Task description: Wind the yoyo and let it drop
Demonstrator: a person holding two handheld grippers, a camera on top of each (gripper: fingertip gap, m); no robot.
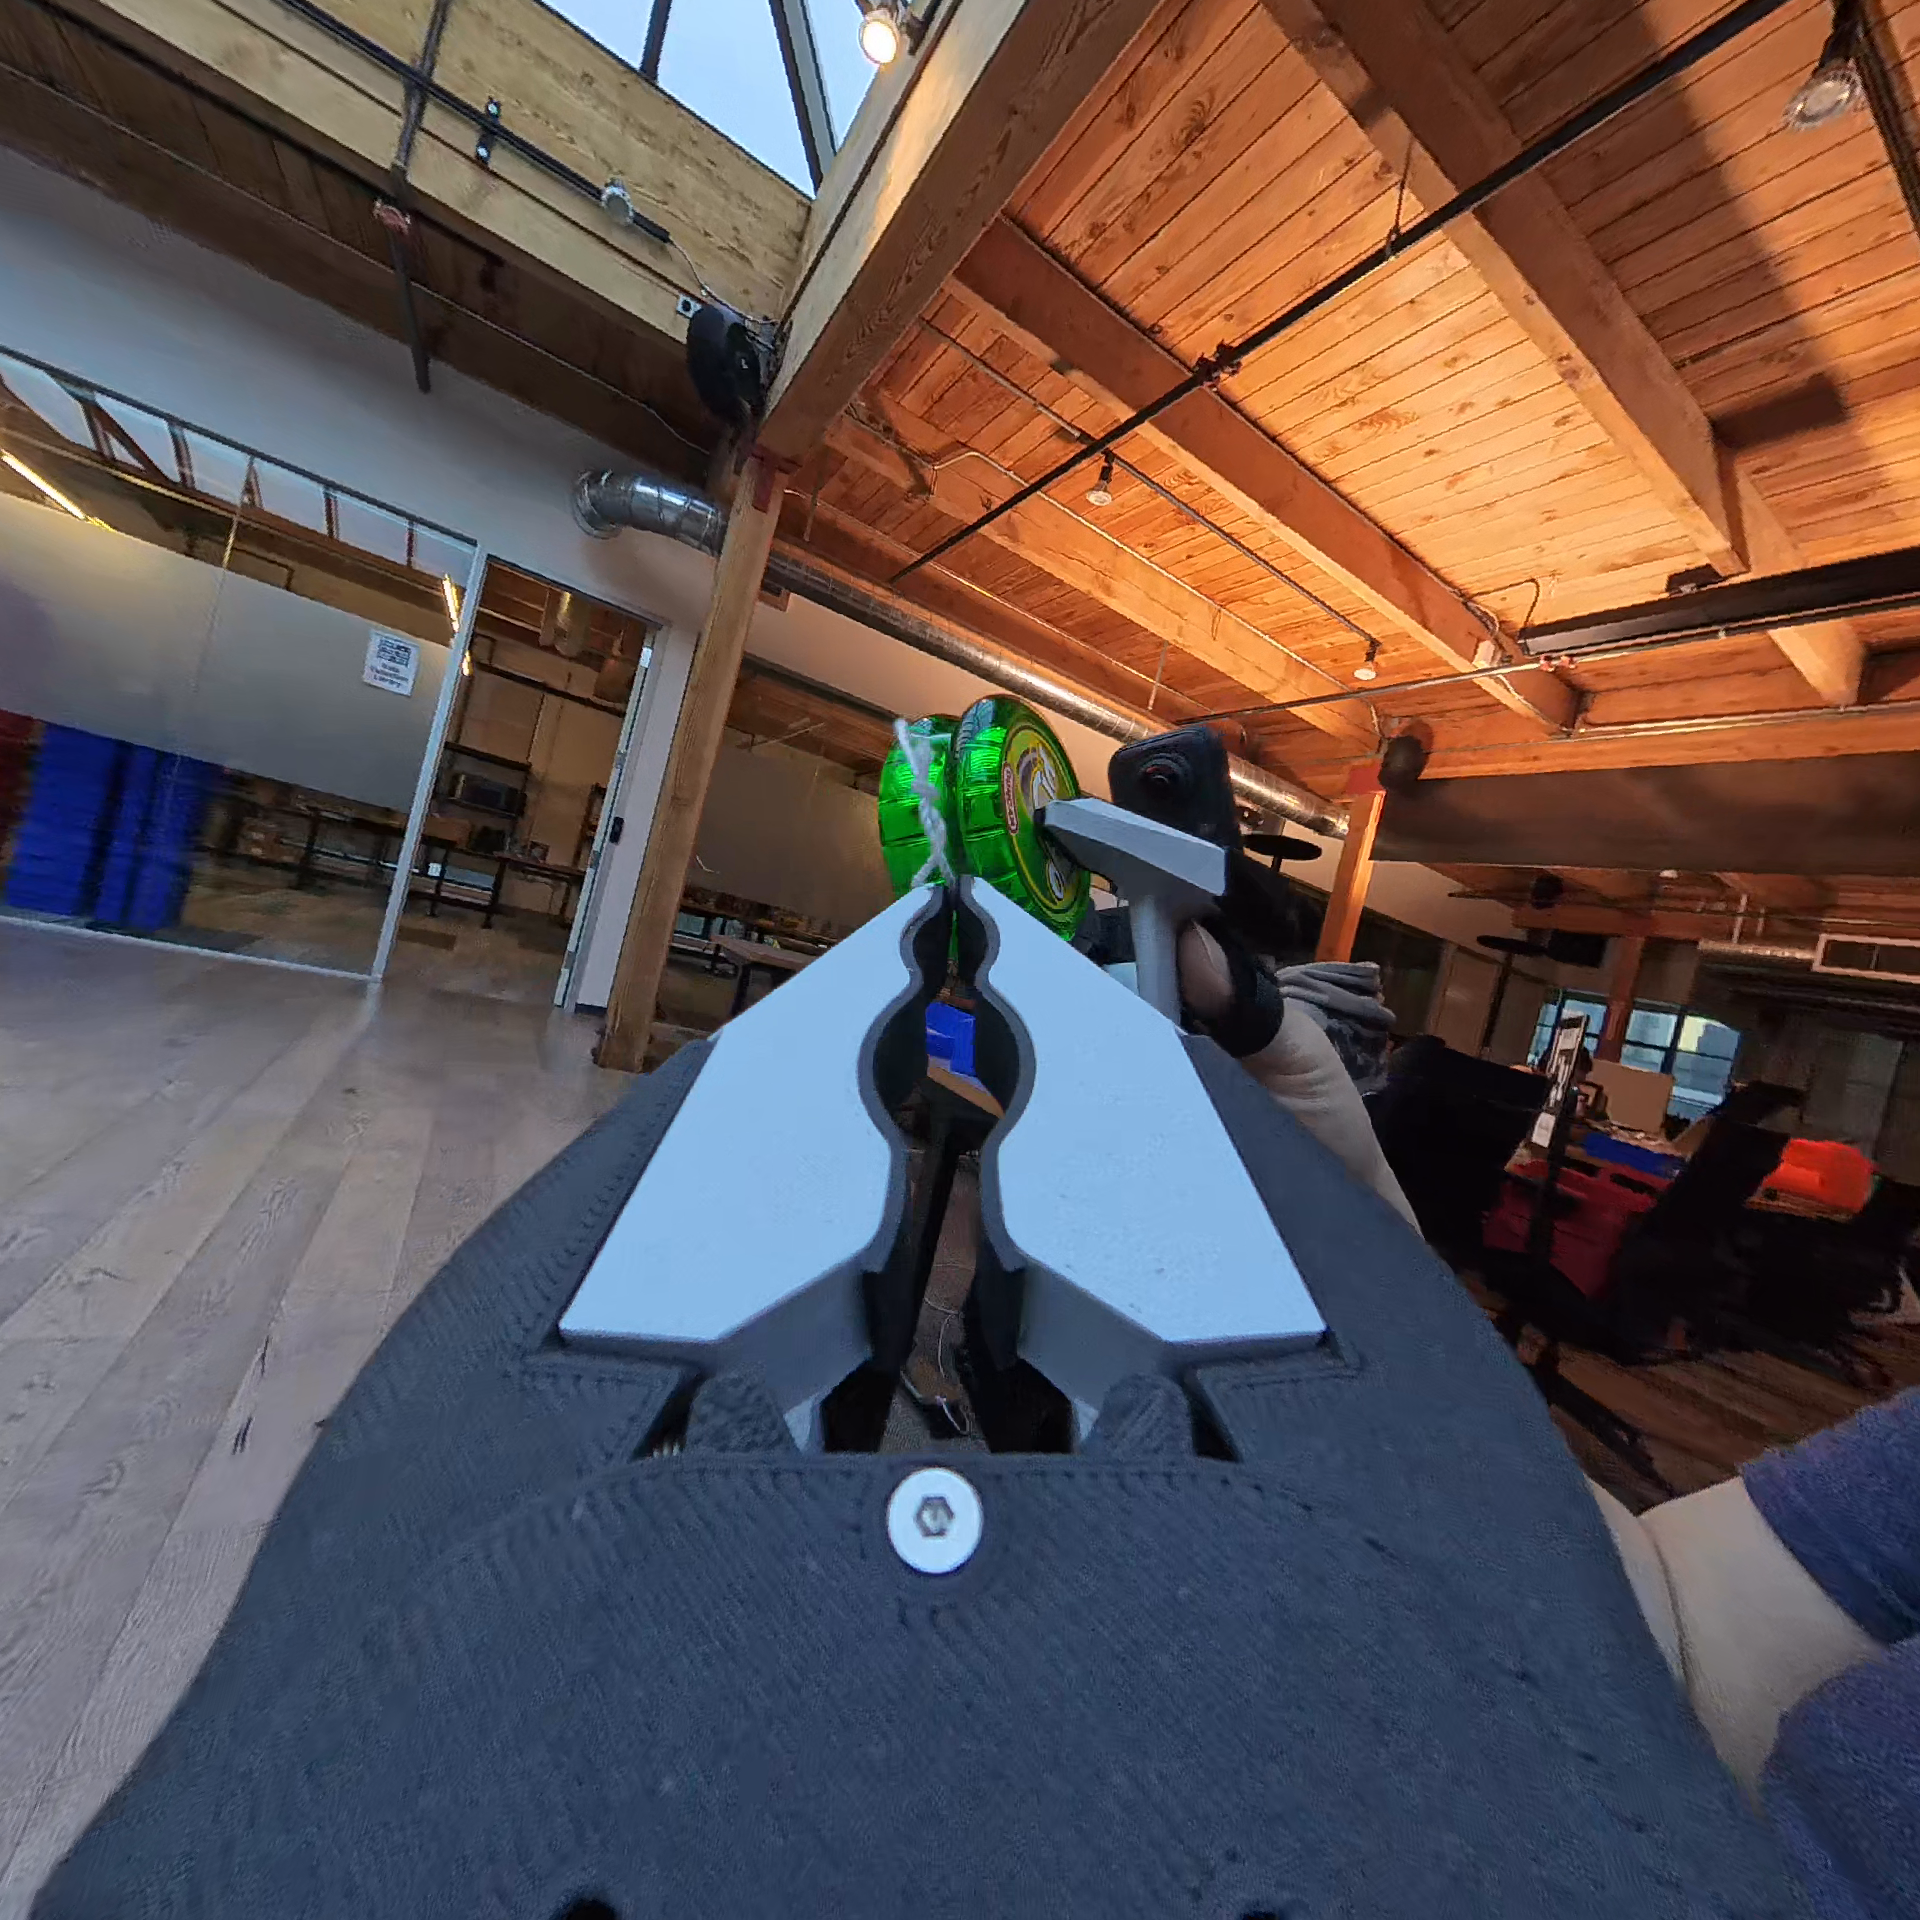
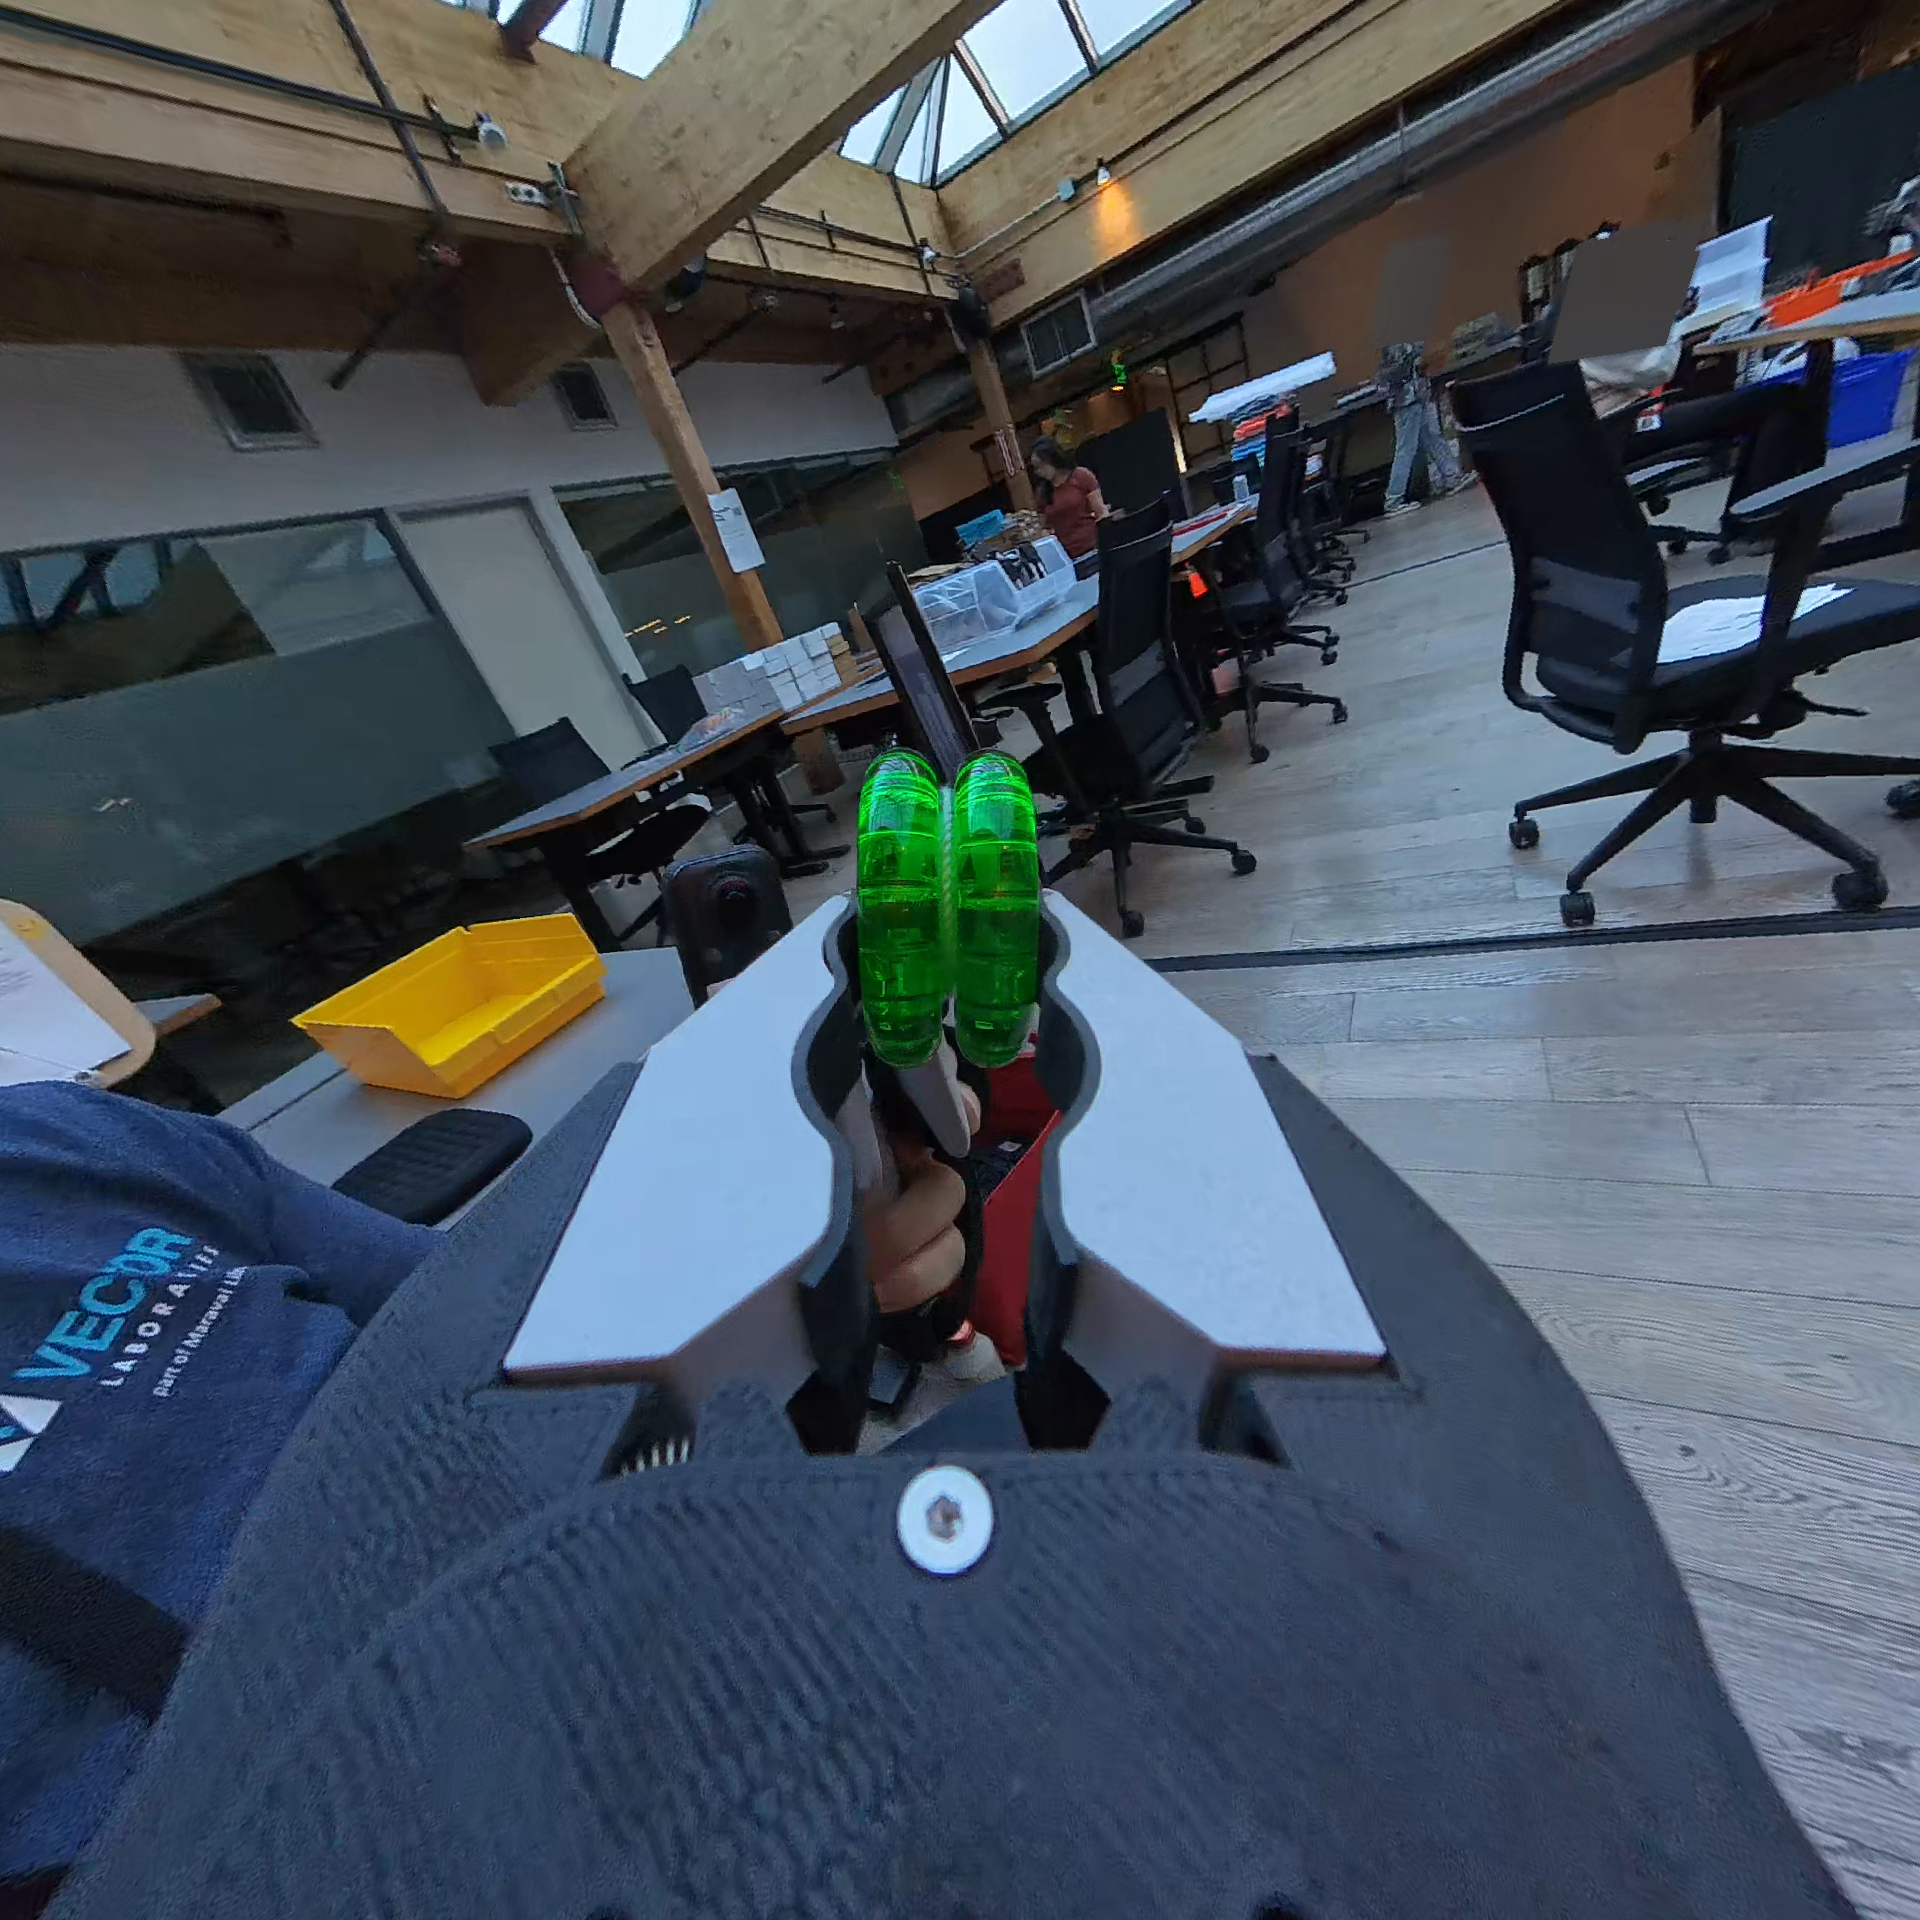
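A clear green yoyo (image 2: pixel 904 935) is clamped by its two flat sides between the fingers of my right gripper (image 2: pixel 948 906), held up in the air with its edge towards the right wrist camera. Its white string (image 2: pixel 948 862) runs in the groove. In the left wrist view the yoyo (image 1: pixel 997 810) sits just beyond my left gripper (image 1: pixel 954 888), whose tips are shut on the twisted white string (image 1: pixel 923 800) right at the yoyo's rim. The right gripper's grey finger (image 1: pixel 1132 831) presses on the yoyo's labelled face.
A yellow bin (image 2: pixel 457 997) lies on a grey table (image 2: pixel 592 1018) at lower left. Black office chairs (image 2: pixel 1662 644) and long desks (image 2: pixel 987 644) fill the room to the right. A wooden post (image 1: pixel 686 790) stands ahead. A blue sleeve (image 2: pixel 156 1299) is close by. My two grippers' fingertips are within a few centimetres of each other.
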